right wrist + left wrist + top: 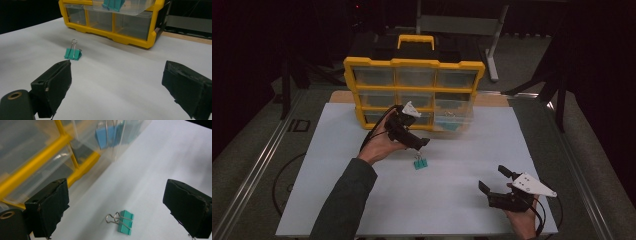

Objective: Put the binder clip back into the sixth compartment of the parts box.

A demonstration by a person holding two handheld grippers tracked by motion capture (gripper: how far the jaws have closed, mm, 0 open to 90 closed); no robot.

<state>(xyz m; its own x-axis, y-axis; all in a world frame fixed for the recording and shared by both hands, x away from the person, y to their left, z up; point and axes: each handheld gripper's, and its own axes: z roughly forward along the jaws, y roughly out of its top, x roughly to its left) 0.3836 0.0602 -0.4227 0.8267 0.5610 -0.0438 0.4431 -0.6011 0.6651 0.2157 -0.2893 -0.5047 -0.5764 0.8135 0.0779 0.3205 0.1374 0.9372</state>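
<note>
Left gripper (424, 143), held above the white sheet (452, 200) just in front of a yellow-framed organiser (412, 63); jaws spread wide, gripping nothing. In the left gripper view a teal binder clip (124, 222) lies on the sheet between and slightly beyond the two black padded jaws, its wire handles folded together and pointing towards the left jaw. Ahead of the jaws one clear plastic drawer (120, 135) stands pulled out of the frame; a second teal clip (107, 137) shows through its wall, blurred and cut off at the upper edge. The contents of the other drawers cannot be made out.

Right gripper (495, 180), near the sheet's front edge and well apart from the left gripper; jaws likewise wide apart and empty, pads matt with frayed edges. From it the clip lies ahead and to the left, the organiser beyond.

Surface: smooth white sheet over a table with metal rails (257, 170); surrounding room dark.
</note>
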